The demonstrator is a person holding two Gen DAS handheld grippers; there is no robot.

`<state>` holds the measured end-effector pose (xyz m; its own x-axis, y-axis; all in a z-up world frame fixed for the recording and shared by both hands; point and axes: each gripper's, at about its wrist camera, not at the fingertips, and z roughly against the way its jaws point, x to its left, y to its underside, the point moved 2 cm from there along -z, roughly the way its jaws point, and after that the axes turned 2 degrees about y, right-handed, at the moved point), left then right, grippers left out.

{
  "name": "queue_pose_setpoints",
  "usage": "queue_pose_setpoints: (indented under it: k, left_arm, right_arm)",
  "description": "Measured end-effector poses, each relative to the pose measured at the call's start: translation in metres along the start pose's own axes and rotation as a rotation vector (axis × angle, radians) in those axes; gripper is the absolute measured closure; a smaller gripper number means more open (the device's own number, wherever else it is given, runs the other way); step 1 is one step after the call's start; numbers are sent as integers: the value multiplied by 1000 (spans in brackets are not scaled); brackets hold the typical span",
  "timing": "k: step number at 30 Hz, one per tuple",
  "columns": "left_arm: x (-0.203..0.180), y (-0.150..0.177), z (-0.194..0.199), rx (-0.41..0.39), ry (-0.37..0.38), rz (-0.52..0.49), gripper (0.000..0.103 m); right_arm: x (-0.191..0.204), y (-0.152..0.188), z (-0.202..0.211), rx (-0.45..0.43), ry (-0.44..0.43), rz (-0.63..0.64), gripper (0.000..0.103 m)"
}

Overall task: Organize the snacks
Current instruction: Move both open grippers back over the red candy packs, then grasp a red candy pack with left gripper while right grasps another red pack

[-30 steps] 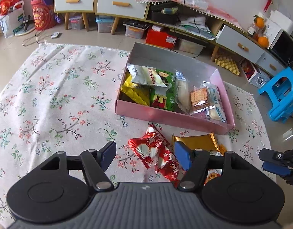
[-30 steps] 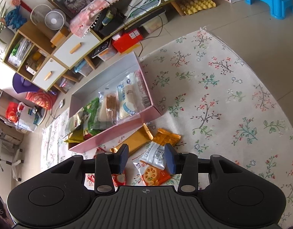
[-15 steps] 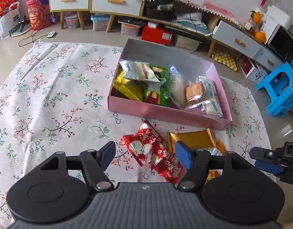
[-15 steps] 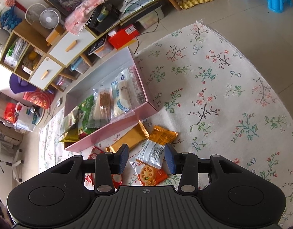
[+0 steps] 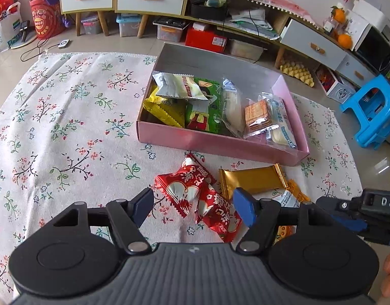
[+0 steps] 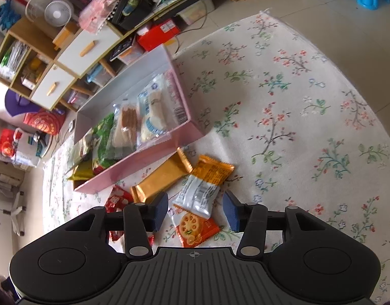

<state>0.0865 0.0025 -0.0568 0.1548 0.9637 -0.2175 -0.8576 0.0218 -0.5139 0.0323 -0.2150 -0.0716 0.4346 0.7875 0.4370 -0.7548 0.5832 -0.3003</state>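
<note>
Your left gripper stood with jaws wide, empty, over red packets. Your right gripper had jaws opening around a white packet, gripping nothing.

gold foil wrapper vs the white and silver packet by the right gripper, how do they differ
The long gold foil wrapper is plain and shiny, while the smaller white and silver packet carries printed text and a barcode. The gold foil wrapper lies flat on the floral cloth beside the pink box; the white and silver packet rests on top of two orange packets. Both are sealed snacks outside the box.
</note>
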Motion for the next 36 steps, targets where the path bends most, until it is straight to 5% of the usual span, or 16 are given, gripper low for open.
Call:
queue_pose_setpoints:
  k: [12,22,24,27,36]
  left_arm:
    - [15,-10,-23,2,-39,10,39]
    - [4,-8,-52,32,-68,-107,43]
    - [1,-6,-58,67,-70,-148,57]
    - [-1,-1,-55,83,-63,-179,59]
    - [17,-2,-26,74,1,-53,65]
  right_arm:
    - [24,9,-16,41,-16,68,55]
    - [39,14,-29,61,-10,113,55]
    - [38,13,-30,65,-15,104,55]
    - [40,14,-35,78,-17,104,55]
    - [57,25,-54,103,-44,151,55]
